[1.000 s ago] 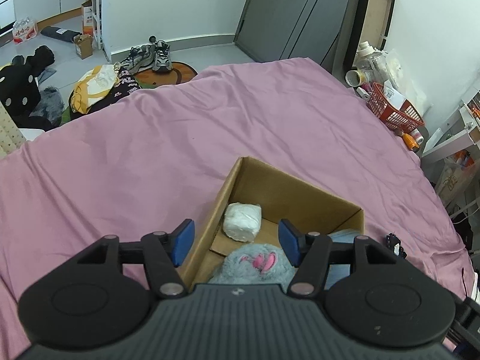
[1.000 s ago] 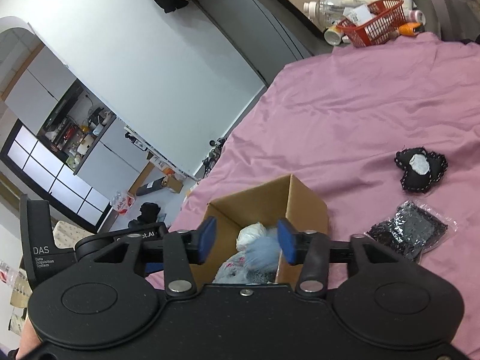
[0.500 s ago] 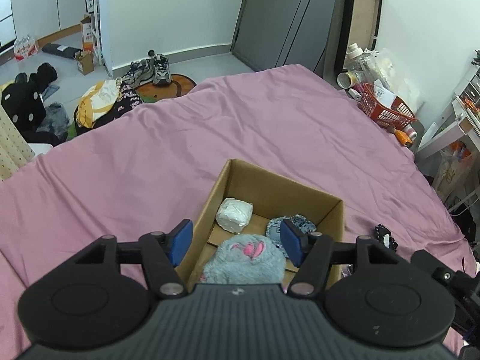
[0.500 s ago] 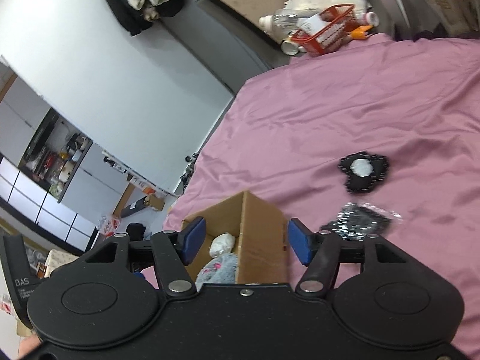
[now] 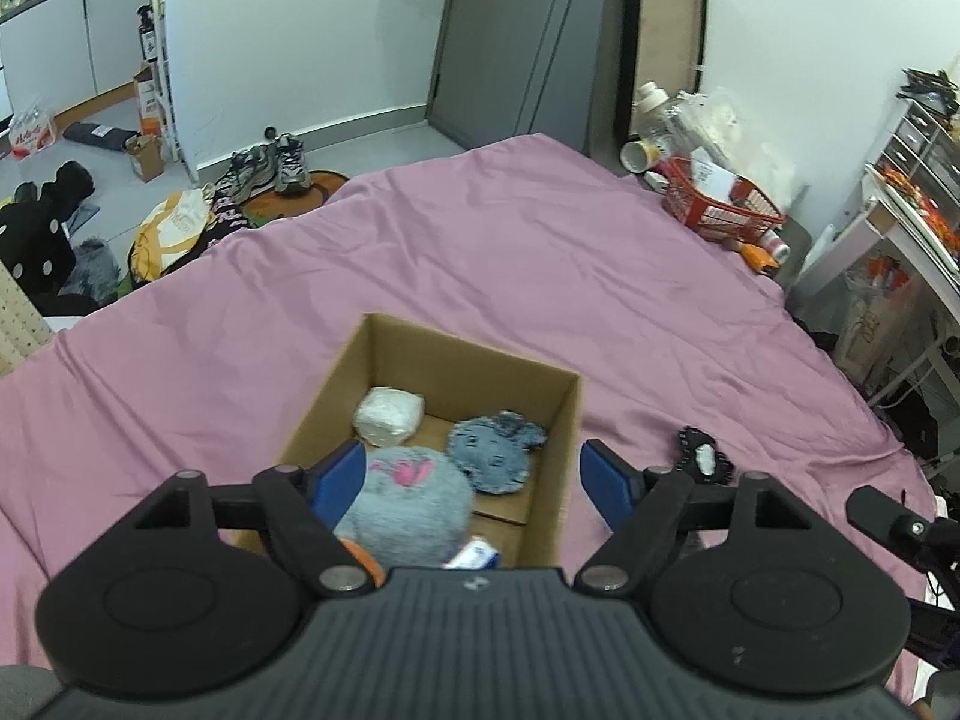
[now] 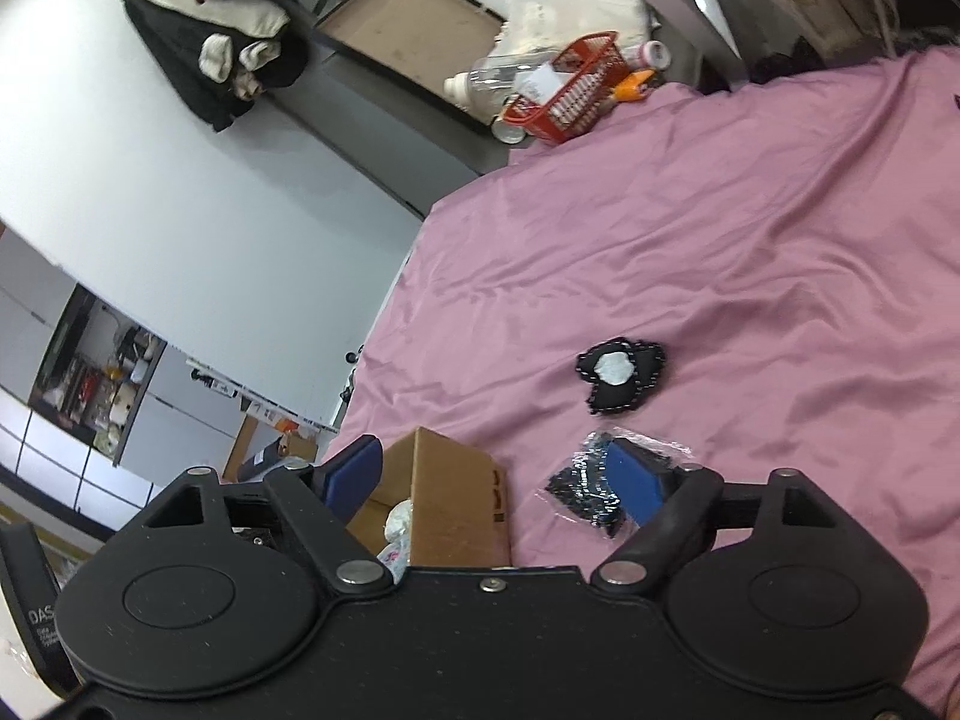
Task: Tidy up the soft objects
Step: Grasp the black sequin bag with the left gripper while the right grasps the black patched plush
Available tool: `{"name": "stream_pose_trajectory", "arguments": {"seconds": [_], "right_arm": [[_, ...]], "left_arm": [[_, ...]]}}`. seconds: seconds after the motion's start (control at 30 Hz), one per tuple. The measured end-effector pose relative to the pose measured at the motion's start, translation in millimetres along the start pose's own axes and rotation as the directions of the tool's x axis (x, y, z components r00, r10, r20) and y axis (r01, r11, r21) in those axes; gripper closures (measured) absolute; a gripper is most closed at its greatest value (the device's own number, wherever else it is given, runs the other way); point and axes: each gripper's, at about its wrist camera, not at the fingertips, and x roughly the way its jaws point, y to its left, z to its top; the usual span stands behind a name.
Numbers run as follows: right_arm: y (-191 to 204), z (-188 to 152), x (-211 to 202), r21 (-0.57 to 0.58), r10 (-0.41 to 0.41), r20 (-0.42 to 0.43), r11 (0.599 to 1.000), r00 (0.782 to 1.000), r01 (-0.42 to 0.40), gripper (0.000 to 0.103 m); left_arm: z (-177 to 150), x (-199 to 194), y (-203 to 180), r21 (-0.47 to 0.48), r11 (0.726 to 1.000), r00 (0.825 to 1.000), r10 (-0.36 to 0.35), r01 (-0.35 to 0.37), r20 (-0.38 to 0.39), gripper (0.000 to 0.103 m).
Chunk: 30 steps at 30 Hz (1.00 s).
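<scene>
1. Both claws are seen wide apart, nothing held: left claw (image 5: 474,480) above the cardboard box (image 5: 558,450), right claw (image 6: 498,480) near the sequin pouch (image 6: 585,489).
2. Box already holds grey plush (image 5: 408,504), denim piece (image 5: 495,450), white bundle (image 5: 389,414).
3. Pouch & black heart patch (image 6: 621,375) lie on the bed (image 6: 750,228), beside the box.
4. Pouch prob. next: right claw to be lowered flat, closed on its middle w/o snagging the sheet.
</scene>
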Motion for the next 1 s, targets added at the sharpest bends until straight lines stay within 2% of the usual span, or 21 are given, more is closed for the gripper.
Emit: {"name": "stream_pose_trajectory", "arguments": {"seconds": [0.5, 1.0], "right_arm": [[-44, 18, -16, 0.135, -0.003, 0.044, 0.991, 0.999, -0.003, 0.022], [-67, 24, 23, 0.165, 0.022, -0.035, 0.986, 0.999, -0.016, 0.022]], "left_arm": [[-23, 9, -63, 0.039, 0.998, 0.999, -0.048, 0.049, -0.025, 0.026], [-50, 50, -109, -0.011, 1.000, 0.997, -0.016, 0.015, -0.072, 0.026]]}}
